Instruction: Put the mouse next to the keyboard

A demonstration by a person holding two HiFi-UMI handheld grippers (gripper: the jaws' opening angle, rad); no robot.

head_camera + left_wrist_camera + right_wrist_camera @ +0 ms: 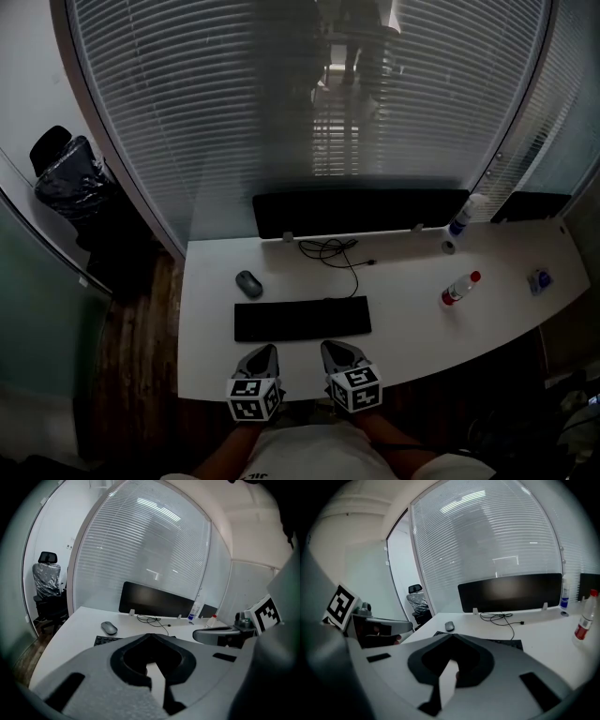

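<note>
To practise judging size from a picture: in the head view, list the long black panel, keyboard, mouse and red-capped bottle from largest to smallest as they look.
1. long black panel
2. keyboard
3. red-capped bottle and mouse: both small and much alike, so I leave them unranked.

The left gripper (260,357) and right gripper (340,354) hover side by side, both pointing forward. Each is closed tight and holds nothing.

Smooth matt desk (403,295), matt keyboard (302,319), mouse (248,282) prob. plastic, wood floor (131,361)
</note>
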